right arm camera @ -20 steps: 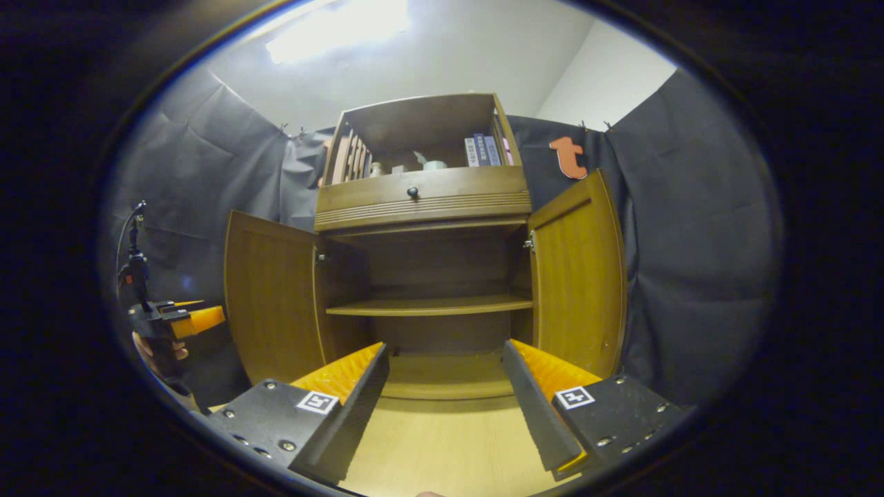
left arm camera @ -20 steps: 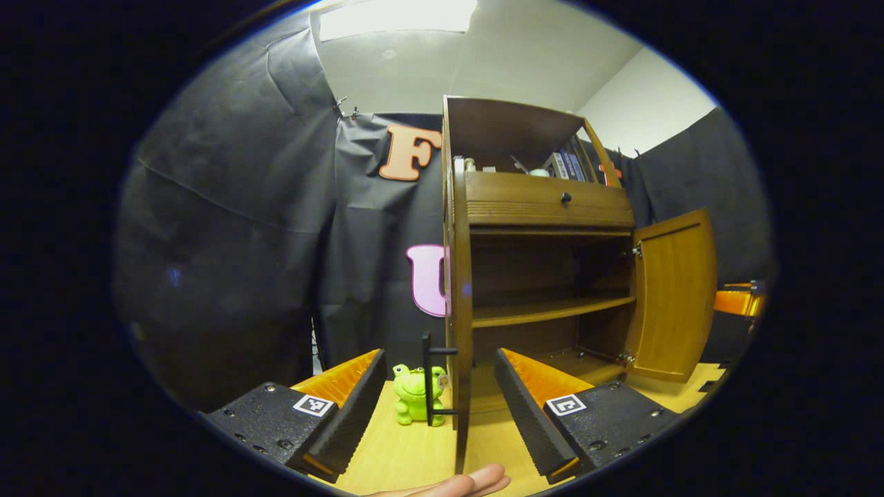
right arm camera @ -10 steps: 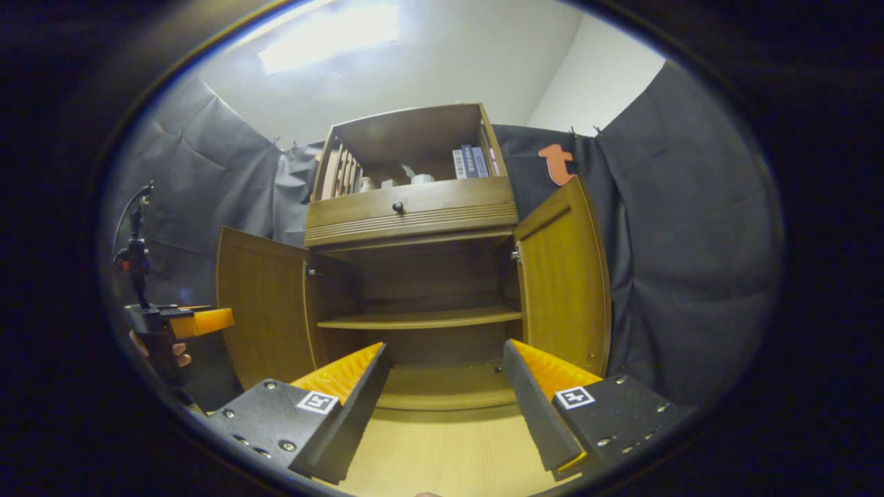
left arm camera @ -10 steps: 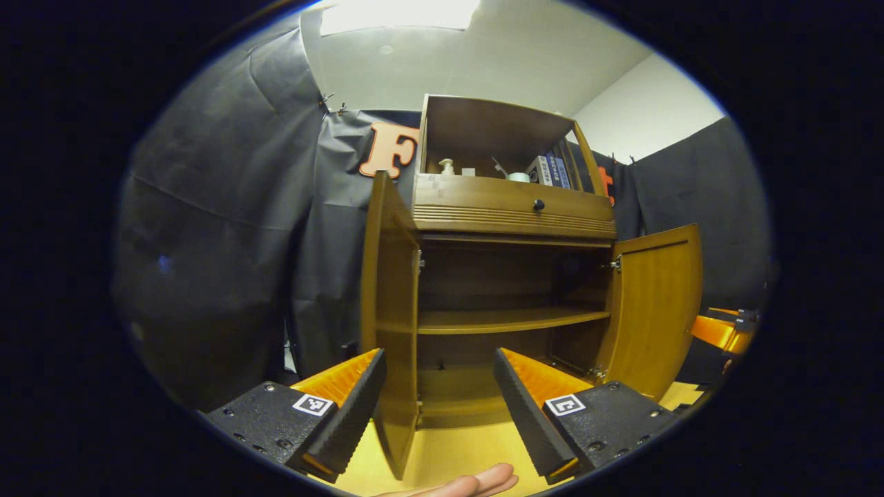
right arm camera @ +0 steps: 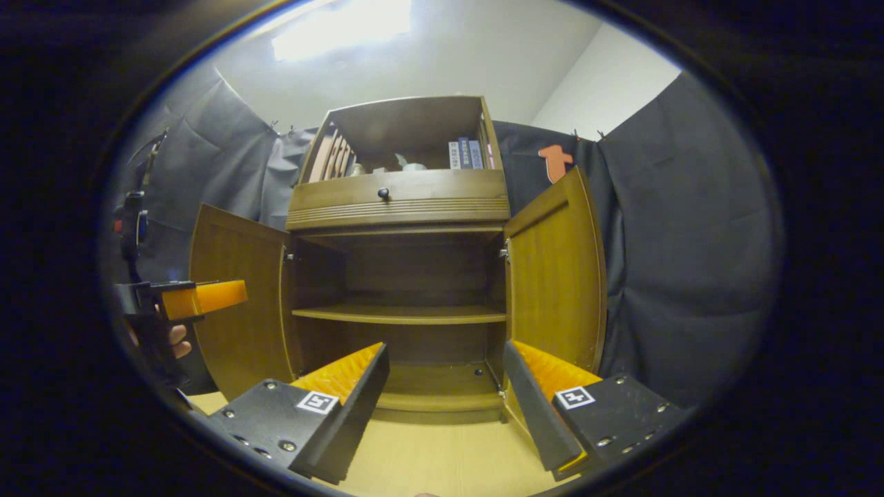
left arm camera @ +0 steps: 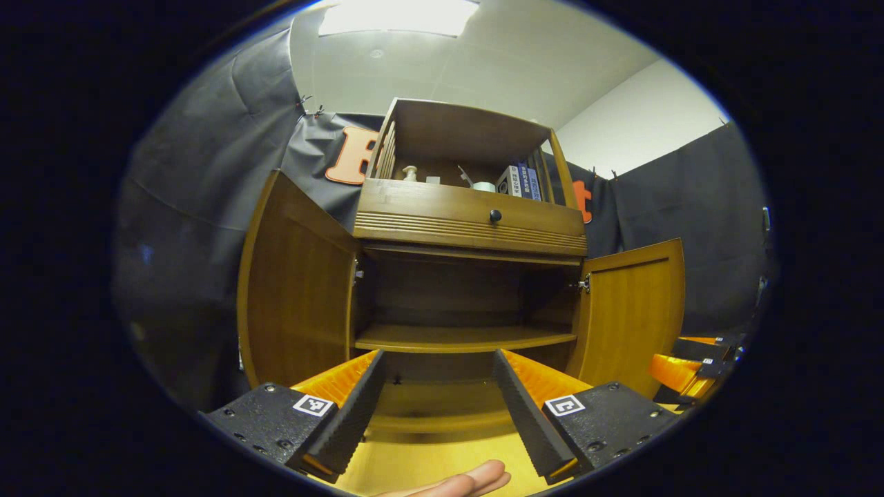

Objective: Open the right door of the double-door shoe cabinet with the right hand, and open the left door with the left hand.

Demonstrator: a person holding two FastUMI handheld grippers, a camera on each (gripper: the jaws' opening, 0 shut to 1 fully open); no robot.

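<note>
Pale wood floor [left arm camera: 428, 469]; shoe cabinet [left arm camera: 469, 276] at twelve o'clock, doors swung wide; my left gripper [left arm camera: 435, 407] and right gripper [right arm camera: 442, 407] gape, empty.

cabinet [left arm camera: 469, 221]: brown wood | drawer knob [left arm camera: 494, 216]: black | floor [right arm camera: 442, 469]: pale yellow wood | books [left arm camera: 528, 183]: blue

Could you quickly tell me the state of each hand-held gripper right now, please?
Left hand-held gripper: open, holding nothing, facing the open shoe cabinet.
Right hand-held gripper: open, holding nothing.
</note>
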